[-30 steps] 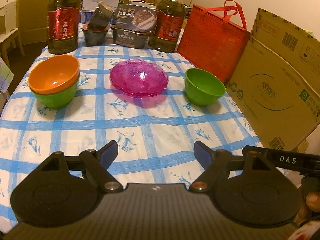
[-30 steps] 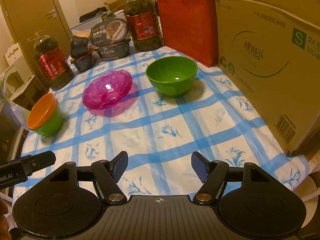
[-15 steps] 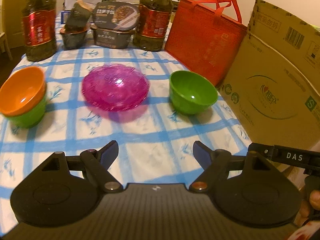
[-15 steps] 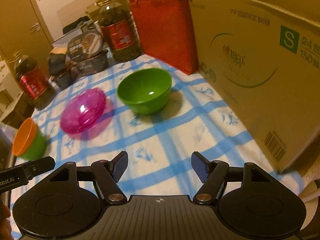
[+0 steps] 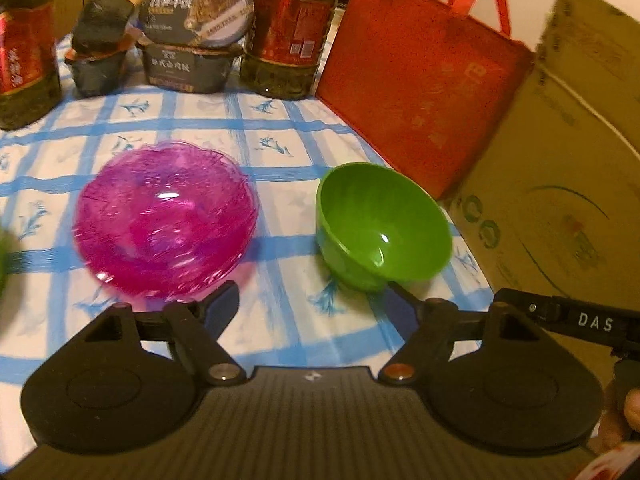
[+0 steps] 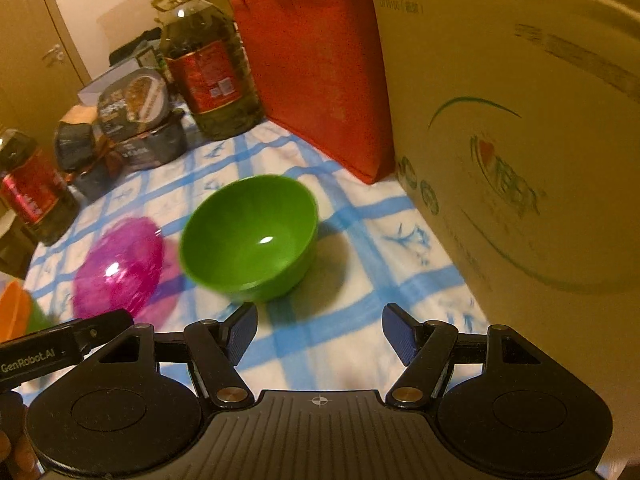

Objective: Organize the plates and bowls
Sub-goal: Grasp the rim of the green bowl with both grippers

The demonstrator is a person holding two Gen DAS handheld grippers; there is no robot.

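A green bowl (image 5: pixel 382 226) stands upright on the blue-checked tablecloth (image 5: pixel 280 152), right of a stack of pink translucent plates (image 5: pixel 164 218). My left gripper (image 5: pixel 312 308) is open and empty, just short of both. In the right wrist view the same green bowl (image 6: pixel 250 236) sits just ahead of my open, empty right gripper (image 6: pixel 318 330), slightly to its left. The pink plates (image 6: pixel 120 268) lie left of the bowl. An orange bowl (image 6: pixel 14 312) nested in a green one shows at the left edge.
Two oil bottles (image 5: pixel 290 28) (image 5: pixel 22 52) and dark food containers (image 5: pixel 188 52) line the table's back. A red bag (image 5: pixel 416 84) and a large cardboard box (image 6: pixel 520 140) stand along the right side, close to the green bowl.
Both grippers have moved forward and toward the right, closing in on the green bowl. The orange and green bowl stack has slid out of the left wrist view. Both stay open.
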